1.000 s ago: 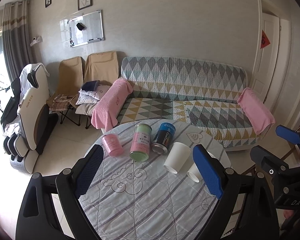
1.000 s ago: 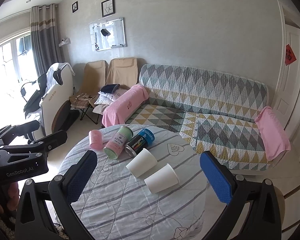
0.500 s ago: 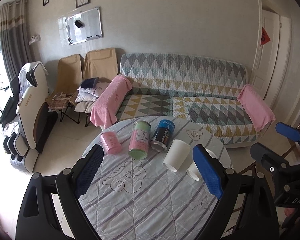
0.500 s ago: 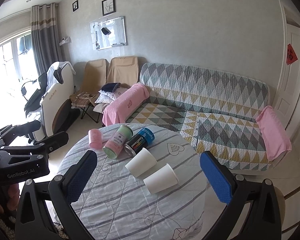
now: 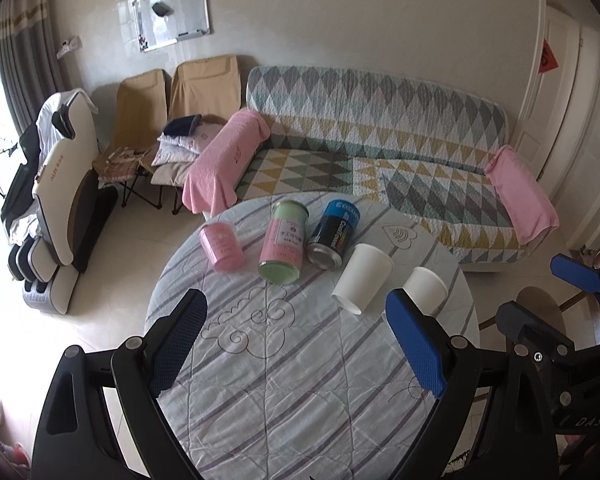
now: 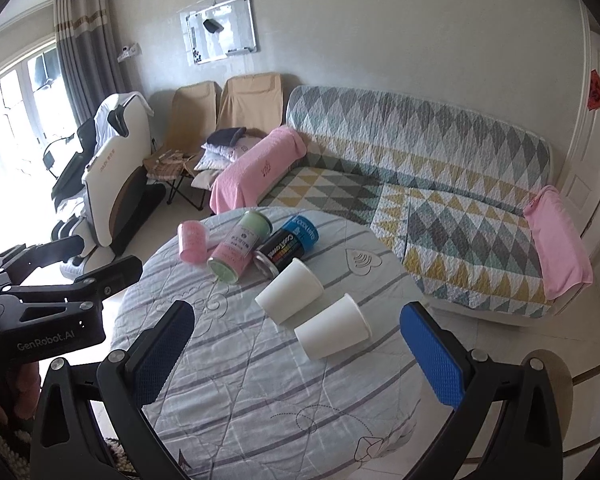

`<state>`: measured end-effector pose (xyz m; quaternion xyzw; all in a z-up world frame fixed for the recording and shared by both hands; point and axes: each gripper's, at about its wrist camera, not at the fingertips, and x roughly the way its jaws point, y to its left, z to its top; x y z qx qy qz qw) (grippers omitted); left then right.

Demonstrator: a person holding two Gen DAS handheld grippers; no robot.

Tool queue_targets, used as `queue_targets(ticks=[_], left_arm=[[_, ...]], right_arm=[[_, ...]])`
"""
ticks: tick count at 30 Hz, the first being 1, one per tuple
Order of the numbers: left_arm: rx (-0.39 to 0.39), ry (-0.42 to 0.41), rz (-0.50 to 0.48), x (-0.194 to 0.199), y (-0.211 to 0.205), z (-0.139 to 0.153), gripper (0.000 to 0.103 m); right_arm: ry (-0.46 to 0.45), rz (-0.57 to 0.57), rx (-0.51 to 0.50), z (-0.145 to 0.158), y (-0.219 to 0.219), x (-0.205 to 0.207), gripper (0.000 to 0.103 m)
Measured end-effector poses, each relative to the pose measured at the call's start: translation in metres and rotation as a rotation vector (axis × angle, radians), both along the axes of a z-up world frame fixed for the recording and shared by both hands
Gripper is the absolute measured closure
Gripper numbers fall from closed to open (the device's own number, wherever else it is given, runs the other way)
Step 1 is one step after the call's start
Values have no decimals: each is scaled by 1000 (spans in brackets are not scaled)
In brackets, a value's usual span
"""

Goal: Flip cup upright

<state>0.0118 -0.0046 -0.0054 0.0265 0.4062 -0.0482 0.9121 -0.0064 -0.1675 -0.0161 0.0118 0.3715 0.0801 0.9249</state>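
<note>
Two white paper cups lie on their sides on the round table. The larger cup [image 5: 362, 278] [image 6: 290, 292] lies mid-table; the smaller cup [image 5: 426, 288] [image 6: 334, 332] lies to its right, partly behind my left gripper's right finger in the left wrist view. A pink cup [image 5: 221, 247] [image 6: 193, 241], a green-and-pink canister [image 5: 284, 246] [image 6: 238, 248] and a blue-and-black can [image 5: 334, 234] [image 6: 286, 246] also lie on their sides farther back. My left gripper [image 5: 298, 348] is open and empty above the near table. My right gripper [image 6: 300, 354] is open and empty, just short of the smaller cup.
The table [image 5: 300, 380] has a striped quilted cloth. A patterned sofa [image 5: 380, 140] with pink towels stands behind it. Folding chairs [image 5: 180, 104] and a massage chair [image 5: 60, 184] stand at left. The other gripper's body shows at each view's edge [image 6: 40, 308] [image 5: 560, 344].
Both grippers have moved forward and tilted down toward the table; the cups look larger and lower in the views. Nothing on the table has moved.
</note>
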Motion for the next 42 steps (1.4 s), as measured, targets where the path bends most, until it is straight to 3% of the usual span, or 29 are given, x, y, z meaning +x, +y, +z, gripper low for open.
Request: queue_targets(ticks=[7,20,29,42], left_arm=[[8,82,10,3,-3,-18,12],[35,106,94,-6,-10,-20,11],[46,166,161,-4,-5,-35,11],[17,203,76,32,32,-49,11]], right_arm=[[80,14,9,-18,0,4,0],[112,50,51,-22,-10,9,0],[148,102,83,-34,-12,30,0],[178,36,142,-40,19,77,0]])
